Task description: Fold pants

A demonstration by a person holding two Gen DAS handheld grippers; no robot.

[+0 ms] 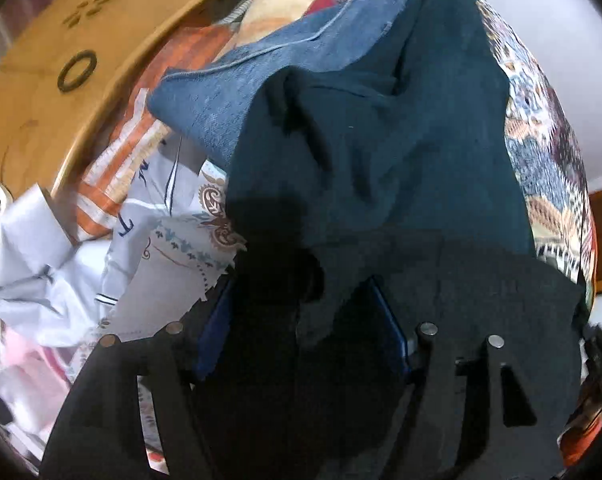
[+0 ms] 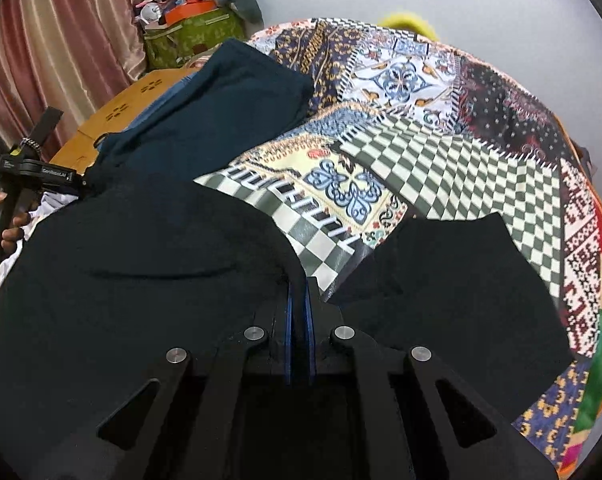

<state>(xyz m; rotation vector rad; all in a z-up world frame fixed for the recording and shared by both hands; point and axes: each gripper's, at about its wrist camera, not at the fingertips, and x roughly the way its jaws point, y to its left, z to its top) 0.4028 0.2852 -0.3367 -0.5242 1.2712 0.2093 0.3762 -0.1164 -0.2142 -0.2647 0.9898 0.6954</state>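
- While the right gripper [image 2: 299, 300] pinches the pants [image 2: 149, 272] edge, jaws clamped on cloth, a fold looks under way on the quilt [image 2: 441, 168].
- Left gripper [image 1: 301, 320]: jaws apart, dark cloth draped between them, seemingly released.
- Next, I'd judge: left regrips an edge; both carry it over evenly.

A patchwork bedspread [image 2: 441, 128] is spread over the bed, with checkered and floral panels. A wooden board [image 1: 41, 80] is seen at the far left, a green bag [image 2: 193, 36] piled with clutter behind it, beside a pink curtain [image 2: 61, 32]. White printed cloths [image 1: 61, 248] are heaped at the left.
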